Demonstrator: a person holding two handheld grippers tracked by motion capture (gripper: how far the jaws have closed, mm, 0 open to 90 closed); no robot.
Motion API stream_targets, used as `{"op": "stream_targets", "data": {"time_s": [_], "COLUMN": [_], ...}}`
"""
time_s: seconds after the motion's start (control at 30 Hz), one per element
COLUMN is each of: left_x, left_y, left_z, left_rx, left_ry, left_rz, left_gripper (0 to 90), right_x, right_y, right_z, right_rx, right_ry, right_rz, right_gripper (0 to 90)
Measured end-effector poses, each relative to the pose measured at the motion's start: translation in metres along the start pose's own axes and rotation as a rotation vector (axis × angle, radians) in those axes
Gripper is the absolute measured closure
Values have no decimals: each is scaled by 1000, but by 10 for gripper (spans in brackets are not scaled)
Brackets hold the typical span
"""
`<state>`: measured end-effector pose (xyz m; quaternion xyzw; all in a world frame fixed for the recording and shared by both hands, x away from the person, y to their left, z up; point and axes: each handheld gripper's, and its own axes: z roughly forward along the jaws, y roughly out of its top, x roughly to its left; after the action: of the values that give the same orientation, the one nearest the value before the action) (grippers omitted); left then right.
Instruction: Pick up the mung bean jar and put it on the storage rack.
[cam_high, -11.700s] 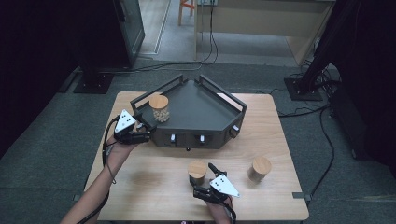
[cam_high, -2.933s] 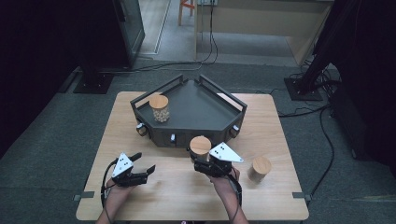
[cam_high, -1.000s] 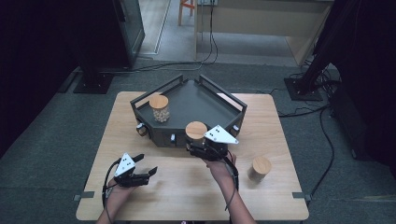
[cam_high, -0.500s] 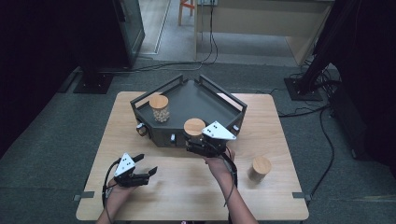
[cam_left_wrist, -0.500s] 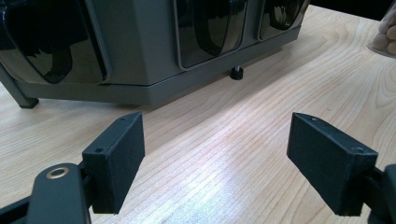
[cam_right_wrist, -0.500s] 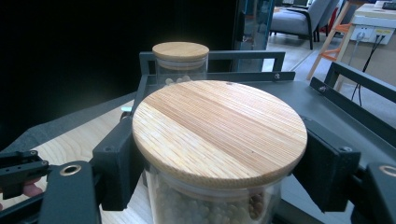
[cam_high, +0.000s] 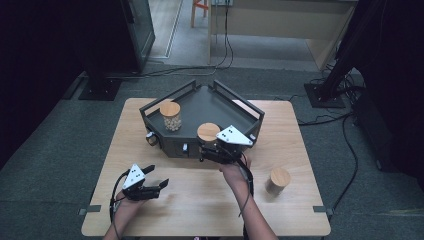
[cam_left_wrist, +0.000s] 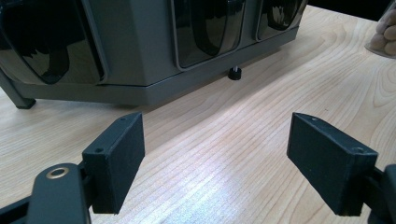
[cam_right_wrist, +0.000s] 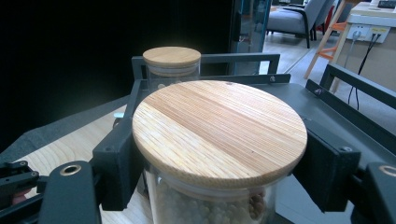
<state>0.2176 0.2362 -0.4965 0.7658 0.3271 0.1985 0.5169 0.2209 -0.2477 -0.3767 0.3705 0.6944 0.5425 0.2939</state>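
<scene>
Right gripper (cam_high: 209, 150): centre of the high view, jaws clamped on the wooden-lidded jar (cam_high: 208, 133) at the front edge of the grey tray (cam_high: 200, 102).
Left gripper (cam_high: 157, 176): lower left, jaws apart over the bare table (cam_high: 200, 200).
Second jar (cam_high: 170, 115): on the tray, upper left.

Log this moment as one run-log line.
right gripper: shut on held jar, over tray front edge | left gripper: open, idle above table | second jar: in tray | third jar: on table

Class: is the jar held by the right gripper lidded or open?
Lidded: a wooden lid covers the jar between the right gripper jaws.
</scene>
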Motion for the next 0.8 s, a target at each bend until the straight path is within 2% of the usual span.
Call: {"op": "stream_targets", "data": {"time_s": [0.8], "left_x": [0], "left_y": [0], "left_z": [-1], "left_rx": [-2], "left_ry": [-2], "left_rz": [-4], "left_gripper": [187], "right_x": [0], "right_y": [11], "right_z": [15], "right_rx": [-4], "right_ry": [-25], "right_rz": [-13], "right_gripper": [249]}}
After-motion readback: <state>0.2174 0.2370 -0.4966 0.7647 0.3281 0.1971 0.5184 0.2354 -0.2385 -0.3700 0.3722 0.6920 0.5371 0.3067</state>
